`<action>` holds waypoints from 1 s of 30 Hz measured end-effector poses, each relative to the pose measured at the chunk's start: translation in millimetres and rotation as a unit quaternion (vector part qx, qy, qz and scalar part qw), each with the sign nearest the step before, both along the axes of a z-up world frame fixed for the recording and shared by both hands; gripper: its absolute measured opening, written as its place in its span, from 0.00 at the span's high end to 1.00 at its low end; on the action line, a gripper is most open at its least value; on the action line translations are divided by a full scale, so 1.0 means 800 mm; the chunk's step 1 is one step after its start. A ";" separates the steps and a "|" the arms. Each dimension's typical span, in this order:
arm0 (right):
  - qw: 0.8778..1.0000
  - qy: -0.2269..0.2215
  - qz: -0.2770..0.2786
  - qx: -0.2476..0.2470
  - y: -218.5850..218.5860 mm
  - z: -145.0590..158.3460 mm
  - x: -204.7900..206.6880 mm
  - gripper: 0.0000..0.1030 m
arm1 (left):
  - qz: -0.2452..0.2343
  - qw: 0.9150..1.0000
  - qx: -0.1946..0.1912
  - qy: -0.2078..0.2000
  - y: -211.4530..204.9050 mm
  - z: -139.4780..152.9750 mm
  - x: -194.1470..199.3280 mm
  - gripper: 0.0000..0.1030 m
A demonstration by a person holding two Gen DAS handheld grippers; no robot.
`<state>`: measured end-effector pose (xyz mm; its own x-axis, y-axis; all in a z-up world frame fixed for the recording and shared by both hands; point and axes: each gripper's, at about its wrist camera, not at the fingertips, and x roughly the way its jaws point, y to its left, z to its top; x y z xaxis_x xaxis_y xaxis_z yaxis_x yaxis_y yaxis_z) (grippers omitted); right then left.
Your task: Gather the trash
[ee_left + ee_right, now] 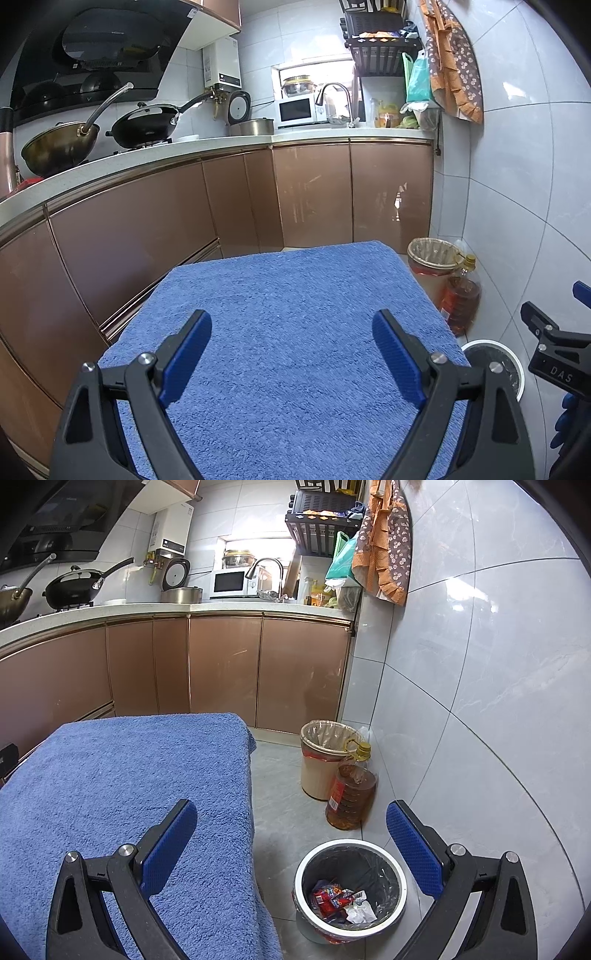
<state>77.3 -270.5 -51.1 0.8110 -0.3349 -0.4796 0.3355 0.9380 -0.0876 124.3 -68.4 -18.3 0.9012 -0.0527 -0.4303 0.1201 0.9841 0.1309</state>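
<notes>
While trash (pixel 341 901) fills bin (pixel 397 904), tools gape.

Blue terry towel (pixel 288 332) covers the table, plain, no pattern. Left gripper (pixel 291 354): black frame, blue ribbed pads (pixel 186 363), silver pivots. Right gripper (pixel 291 843): same black and blue. Bin (pixel 351 886) has a white rim and dark grey liner; inside are red printed wrappers (pixel 330 899) and white crumpled paper (pixel 360 912). Second bin (pixel 321 760) is cream with a clear liner and red band. Oil bottle (pixel 349 794): amber, yellow cap, red label. Cabinets (pixel 314 195) glossy copper-brown, worktop (pixel 147 155) white. Wall tiles (pixel 480 646) pale grey, faint marbling. Hanging apron (pixel 388 542): orange dotted with brown floral. Microwave (pixel 232 583) white, wok (pixel 147 125) black.
</notes>
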 end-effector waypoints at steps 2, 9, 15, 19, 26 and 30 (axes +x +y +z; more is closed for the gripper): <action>1.000 0.000 0.000 0.000 0.000 0.000 0.000 0.00 | -0.002 1.000 0.001 0.000 0.000 0.000 0.000 0.14; 1.000 0.001 0.003 -0.001 0.003 0.000 0.002 0.00 | -0.005 1.000 0.003 0.004 0.001 -0.002 0.001 0.14; 1.000 0.001 0.003 -0.001 0.003 0.000 0.002 0.00 | -0.006 1.000 0.002 0.006 0.002 -0.001 0.003 0.14; 1.000 0.001 0.004 -0.001 0.003 -0.001 0.003 0.00 | -0.005 1.000 0.001 0.009 0.002 -0.002 0.004 0.14; 1.000 0.002 0.004 -0.002 0.004 -0.001 0.004 0.00 | -0.007 1.000 -0.002 0.013 0.003 -0.003 0.005 0.14; 1.000 0.002 0.005 -0.003 0.003 -0.001 0.005 0.00 | -0.008 1.000 -0.003 0.013 0.004 -0.003 0.005 0.14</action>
